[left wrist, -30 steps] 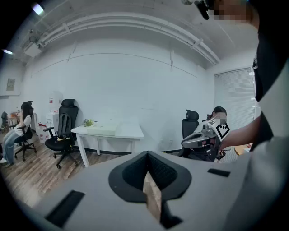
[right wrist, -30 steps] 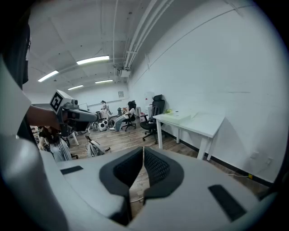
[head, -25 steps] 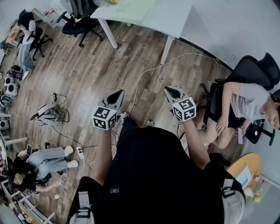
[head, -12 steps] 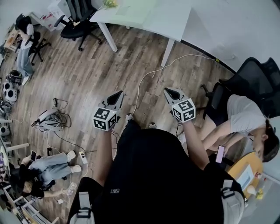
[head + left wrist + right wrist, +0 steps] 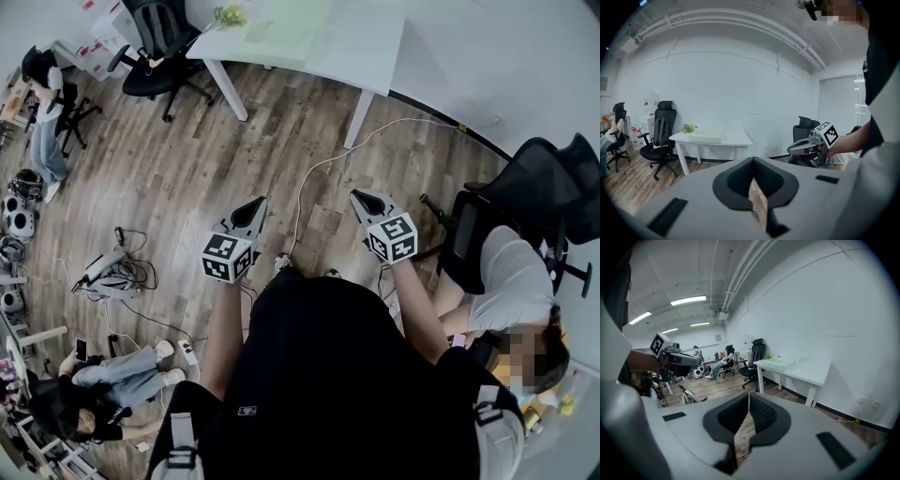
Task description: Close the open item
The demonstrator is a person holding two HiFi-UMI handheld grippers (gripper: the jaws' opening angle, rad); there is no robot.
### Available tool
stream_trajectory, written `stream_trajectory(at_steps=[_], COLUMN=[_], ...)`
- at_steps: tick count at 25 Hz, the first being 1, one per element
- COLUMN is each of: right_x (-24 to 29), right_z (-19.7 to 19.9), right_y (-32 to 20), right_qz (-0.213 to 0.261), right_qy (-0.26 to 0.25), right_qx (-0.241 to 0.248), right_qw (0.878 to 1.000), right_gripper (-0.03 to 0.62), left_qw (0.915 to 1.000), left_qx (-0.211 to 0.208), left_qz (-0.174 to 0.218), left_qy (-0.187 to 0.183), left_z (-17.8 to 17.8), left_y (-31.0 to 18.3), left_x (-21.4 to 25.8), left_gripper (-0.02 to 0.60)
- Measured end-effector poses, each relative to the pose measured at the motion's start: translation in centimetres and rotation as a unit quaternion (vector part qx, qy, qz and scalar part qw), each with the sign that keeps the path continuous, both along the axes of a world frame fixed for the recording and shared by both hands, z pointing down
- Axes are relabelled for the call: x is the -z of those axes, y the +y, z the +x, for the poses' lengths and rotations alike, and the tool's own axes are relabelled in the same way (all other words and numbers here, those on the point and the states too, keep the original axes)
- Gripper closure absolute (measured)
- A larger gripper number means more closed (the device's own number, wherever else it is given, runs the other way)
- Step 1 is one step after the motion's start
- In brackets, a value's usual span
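I am standing on a wooden floor, holding both grippers out at waist height. My left gripper [image 5: 255, 203] and right gripper [image 5: 361, 197] point toward a white table [image 5: 366, 42] a few steps ahead. Both are shut, jaw tips meeting with nothing between them, as the left gripper view [image 5: 753, 161] and right gripper view [image 5: 748, 397] show. A pale green flat thing [image 5: 281, 23] lies on the table beside a small plant [image 5: 228, 16]. It is too far off to tell whether it is open. Neither gripper touches anything.
A black office chair [image 5: 155, 52] stands left of the table. A seated person [image 5: 511, 281] leans forward in a black chair [image 5: 553, 187] at my right. A white cable [image 5: 309, 178] crosses the floor ahead. Cabled gear [image 5: 108, 262] and other people are at the left.
The view has shifted a little toward the table. The seated person at the right has bent forward and down. Both grippers keep their pose and stay shut.
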State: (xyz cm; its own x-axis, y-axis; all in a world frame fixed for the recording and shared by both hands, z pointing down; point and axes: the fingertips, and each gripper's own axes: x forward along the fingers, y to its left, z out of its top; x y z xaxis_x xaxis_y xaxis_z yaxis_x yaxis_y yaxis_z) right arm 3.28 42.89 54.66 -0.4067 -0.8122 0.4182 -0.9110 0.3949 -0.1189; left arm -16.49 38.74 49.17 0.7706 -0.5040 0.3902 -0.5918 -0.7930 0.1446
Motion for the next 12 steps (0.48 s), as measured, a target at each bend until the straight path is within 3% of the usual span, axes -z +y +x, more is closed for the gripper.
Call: stream_trajectory(at_steps=[12], right_x=[0.8], right_z=[-3.6], right_y=[-5.5], right_qz=[0.011], right_qy=[0.005], right_qx=[-0.047], right_qw=[0.999], right_gripper=[0.585], left_qw=[0.9993], left_qx=[-0.036], left_qz=[0.008], left_qy=[0.004], left_z=[-4.1], left_y=[-6.8], left_x=[0.5], left_gripper=[0.575])
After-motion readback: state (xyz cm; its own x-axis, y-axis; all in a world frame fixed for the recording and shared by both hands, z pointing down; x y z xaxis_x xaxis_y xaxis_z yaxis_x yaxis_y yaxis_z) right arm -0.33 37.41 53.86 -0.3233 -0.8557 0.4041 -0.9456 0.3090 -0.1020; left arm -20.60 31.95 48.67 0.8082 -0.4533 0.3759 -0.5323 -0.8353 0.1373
